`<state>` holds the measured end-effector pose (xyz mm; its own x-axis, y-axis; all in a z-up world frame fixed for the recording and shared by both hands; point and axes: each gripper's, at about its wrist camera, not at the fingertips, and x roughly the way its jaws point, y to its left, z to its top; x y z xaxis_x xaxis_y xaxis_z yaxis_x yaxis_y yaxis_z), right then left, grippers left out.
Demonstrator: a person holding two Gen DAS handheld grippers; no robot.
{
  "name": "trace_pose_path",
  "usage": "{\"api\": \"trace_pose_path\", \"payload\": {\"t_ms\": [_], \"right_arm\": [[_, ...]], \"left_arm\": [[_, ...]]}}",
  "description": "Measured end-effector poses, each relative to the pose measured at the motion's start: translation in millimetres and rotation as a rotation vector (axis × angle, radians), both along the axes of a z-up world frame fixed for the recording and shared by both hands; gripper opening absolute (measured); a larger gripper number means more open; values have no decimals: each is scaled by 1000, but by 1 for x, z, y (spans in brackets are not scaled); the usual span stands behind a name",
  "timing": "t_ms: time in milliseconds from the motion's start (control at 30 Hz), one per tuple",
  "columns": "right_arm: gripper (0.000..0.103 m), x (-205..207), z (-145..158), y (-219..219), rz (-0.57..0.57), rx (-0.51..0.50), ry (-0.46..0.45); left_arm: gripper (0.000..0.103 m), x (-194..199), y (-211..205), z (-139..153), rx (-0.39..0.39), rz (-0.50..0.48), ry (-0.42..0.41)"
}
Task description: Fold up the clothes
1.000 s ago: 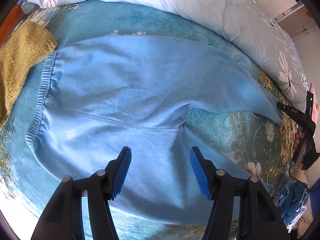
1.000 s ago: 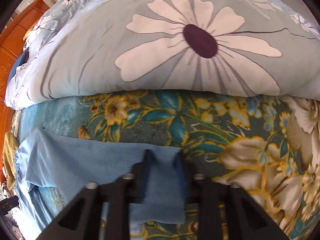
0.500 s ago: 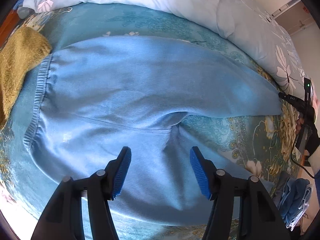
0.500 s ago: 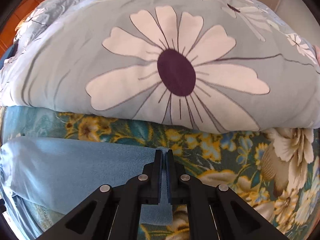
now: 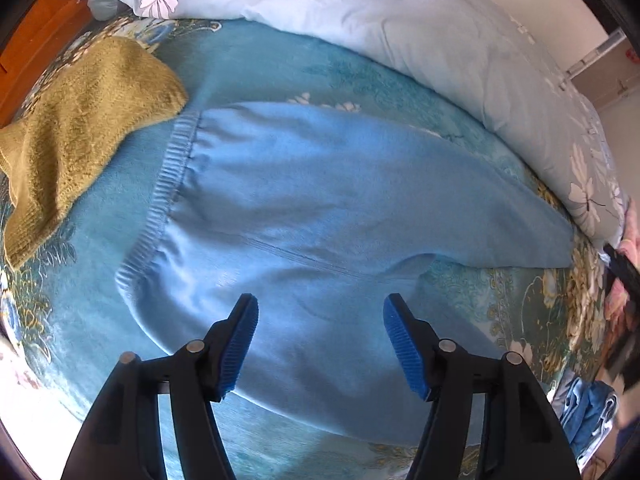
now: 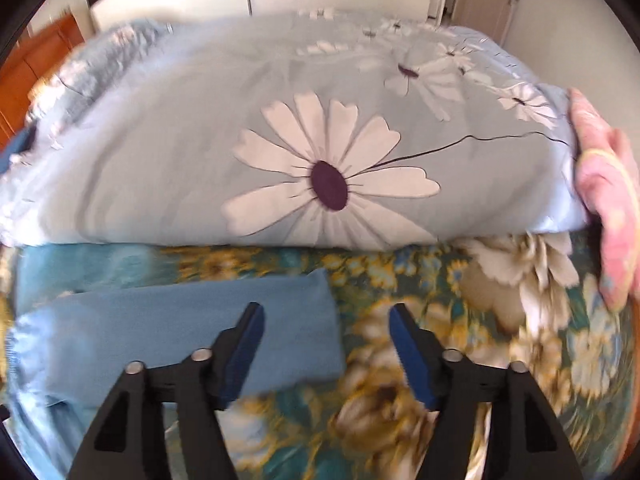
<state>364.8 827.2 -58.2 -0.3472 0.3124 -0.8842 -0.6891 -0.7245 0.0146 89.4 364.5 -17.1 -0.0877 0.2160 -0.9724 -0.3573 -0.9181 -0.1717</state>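
Note:
Light blue trousers lie flat on the teal floral bedspread, ribbed waistband to the left and one leg stretched to the right. My left gripper hovers above the seat of the trousers, its jaws opening, with nothing between the blue pads. In the right wrist view the end of the trouser leg lies flat on the bedspread. My right gripper is lifted above it, jaws opening wide and apart from the cloth, nothing gripped.
An olive knitted garment lies left of the waistband. A pale blue daisy-print duvet is piled along the far side of the bed. Pink cloth sits at the right edge, and blue clothes lie beyond the bed's right corner.
My right gripper was shut on the trouser leg's end; it has let go, opened wide and risen. The leg now lies straight. My left gripper has shifted over the trousers, still open.

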Motion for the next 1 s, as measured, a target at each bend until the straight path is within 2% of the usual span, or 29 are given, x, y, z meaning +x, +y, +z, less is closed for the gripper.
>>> {"api": "trace_pose_path", "payload": {"t_ms": [33,100,133,167,267,500,533,567,600,633,767,900,1000], "right_arm": [[83,8,10,-15,-10,-2,23],[91,19,28,-40,-28,-20,55],[94,29,33,-57,-38,-30,60],[96,39,39,-74,-49,-40,65],[103,75,46,-127,-95,-78,48],[103,142,28,-237,-240,-213,-6],[103,149,27,-250,-264,-225,-11],[103,156,27,-260,-284,-233,-13],[103,159,29,-268,-300,-240,-9],[103,161,33,-275,-309,-242,-8],[103,158,50,-297,-303,-204,-19],[103,149,61,-314,-297,-134,-28],[103,145,56,-320,-287,-160,-41]], "left_arm": [[68,-1,-4,2,7,-7,5],[72,-3,-10,8,21,-33,16],[79,-4,-16,12,28,-52,28],[81,-4,-20,17,34,-70,43],[81,-5,-35,25,32,-117,79],[82,-11,-88,27,37,-98,72],[84,-10,-96,28,42,-97,80],[93,-10,-101,30,43,-100,84],[97,-10,-106,31,44,-107,87],[103,-9,-110,33,50,-113,90],[103,-4,-118,41,76,-142,118],[103,-2,-126,43,141,-170,165],[103,1,-124,27,105,-234,135]]}}
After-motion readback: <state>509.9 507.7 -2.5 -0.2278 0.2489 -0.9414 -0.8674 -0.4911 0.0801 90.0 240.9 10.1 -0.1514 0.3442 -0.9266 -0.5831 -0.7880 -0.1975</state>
